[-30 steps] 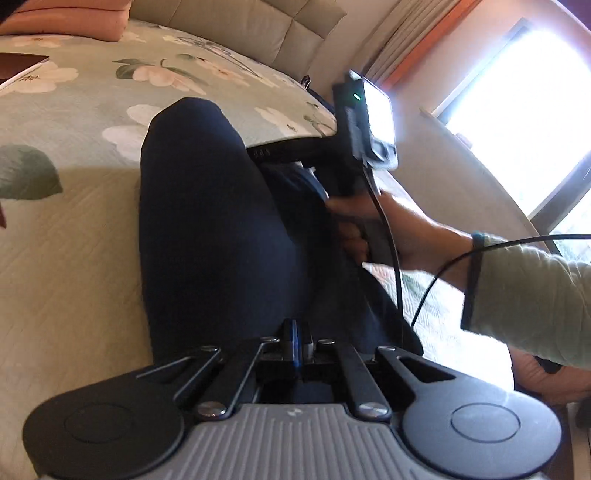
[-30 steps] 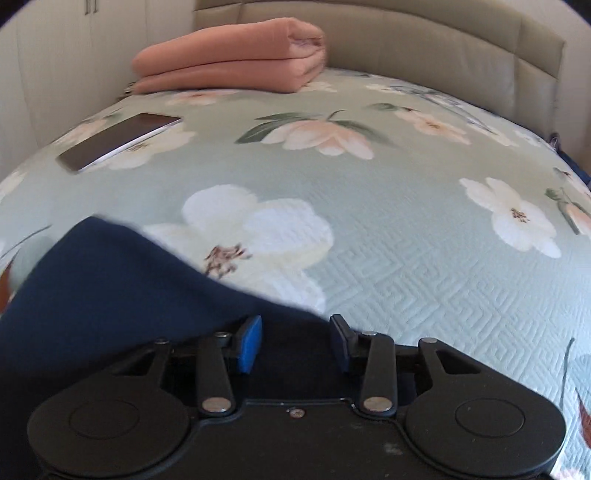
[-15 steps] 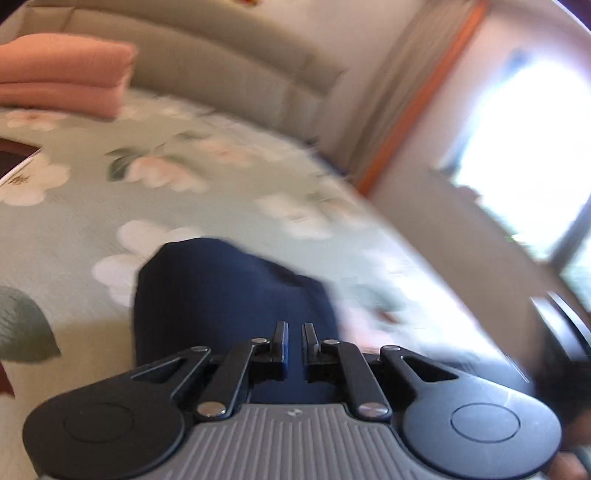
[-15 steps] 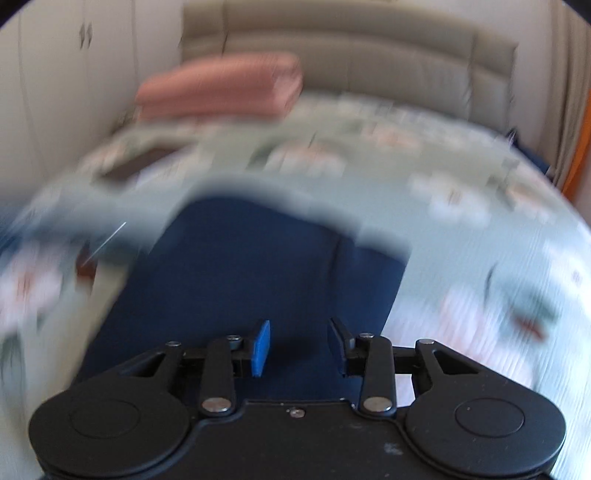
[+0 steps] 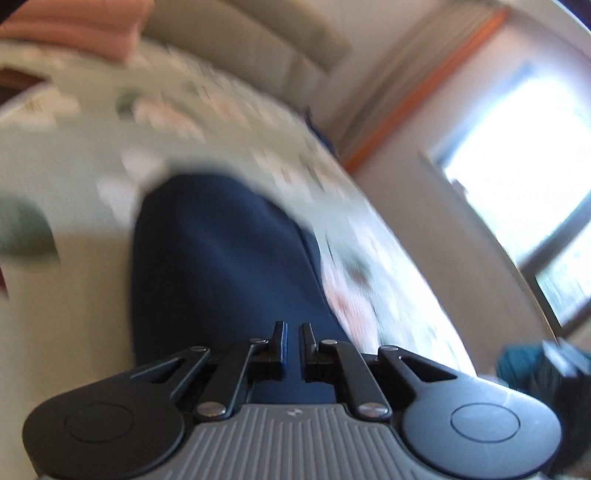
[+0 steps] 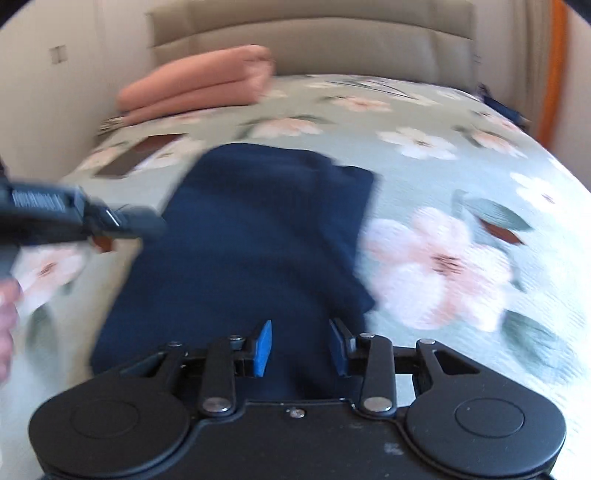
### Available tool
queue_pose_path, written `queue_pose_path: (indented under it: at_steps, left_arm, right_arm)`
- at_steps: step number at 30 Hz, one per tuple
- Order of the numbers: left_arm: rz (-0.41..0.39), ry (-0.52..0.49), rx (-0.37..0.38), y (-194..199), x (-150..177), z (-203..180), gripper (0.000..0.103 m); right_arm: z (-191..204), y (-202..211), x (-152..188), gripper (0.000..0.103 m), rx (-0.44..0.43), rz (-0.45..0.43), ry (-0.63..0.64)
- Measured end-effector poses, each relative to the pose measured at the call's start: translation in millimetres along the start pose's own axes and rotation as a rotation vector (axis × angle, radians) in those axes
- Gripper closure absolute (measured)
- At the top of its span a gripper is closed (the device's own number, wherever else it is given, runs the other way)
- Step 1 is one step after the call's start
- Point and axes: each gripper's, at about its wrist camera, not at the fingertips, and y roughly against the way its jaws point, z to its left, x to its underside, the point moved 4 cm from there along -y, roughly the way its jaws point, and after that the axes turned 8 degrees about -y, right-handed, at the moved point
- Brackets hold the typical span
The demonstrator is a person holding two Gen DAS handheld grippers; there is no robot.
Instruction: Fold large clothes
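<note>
Left wrist view is smeared by blur: at the far left a folded salmon-pink blanket [image 5: 74, 26] lies at the head of the floral bedspread [image 5: 92, 147], below the padded beige headboard [image 5: 258, 48]. In the middle the navy garment [image 5: 221, 266] lies folded on the bedspread as a long dark strip running away from the camera. The left gripper [image 5: 293, 341] sits over its near end with its 2 fingers parted by a narrow gap, and nothing shows between them; whether they touch the cloth cannot be told. To the right, a curtain with an orange edge [image 5: 417, 96] hangs beside a bright window [image 5: 524, 147]. In the right wrist view, the other tool's dark body [image 6: 55, 218] juts in from the left edge, above a bit of the person's left hand [image 6: 7, 332]. Behind it a dark flat book-like item [image 6: 144, 155] rests on the bedspread [image 6: 480, 166], with the blanket [image 6: 199, 85] stacked further back. The garment [image 6: 251, 236] lies flat in the centre in 2 overlapping layers, its narrower layer along the right side. The right gripper [image 6: 301, 345] hangs over its near edge with its fingers wide apart, blue pads [image 6: 263, 347] showing, holding nothing.
</note>
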Motion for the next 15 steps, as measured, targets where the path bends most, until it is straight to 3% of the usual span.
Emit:
queue_pose_path:
  at_steps: [2,3,4,6,8,9,12,15]
  left_arm:
    - [0.114,-0.012,-0.04,-18.7,32.1,2.4,0.1]
    - [0.135,-0.015,-0.056,-22.7,45.9,6.3,0.1]
    - [0.128,0.0,-0.041,-22.1,52.9,10.7,0.1]
    - [0.118,0.07,-0.01,-14.8,54.3,18.6,0.1]
    - [0.112,0.068,-0.022,-5.5,48.1,15.8,0.1]
    - [0.1,0.05,-0.022,1.9,42.3,10.3,0.099]
    - [0.019,-0.022,-0.028,17.6,15.6,-5.2,0.098]
    - [-0.024,-0.041,-0.066,0.8,-9.8,-1.6,0.098]
  right_arm:
    - [5.4,-20.4,17.0,0.063,-0.005,0.073,0.003]
    - [1.0,-33.4,27.8,0.065,0.021,0.122,-0.011]
    - [-7.8,-41.5,37.3,0.067,0.029,0.155,-0.045]
    - [-24.4,-33.5,40.9,0.083,0.004,0.163,-0.117]
    - [-35.2,-21.3,32.9,0.087,0.012,0.202,-0.179]
    - [-39.4,-13.4,23.4,0.086,0.008,0.196,-0.196]
    - [-38.6,-2.8,-21.8,0.082,0.007,0.072,-0.122]
    - [-28.0,-30.5,-81.6,0.078,-0.041,-0.048,-0.077]
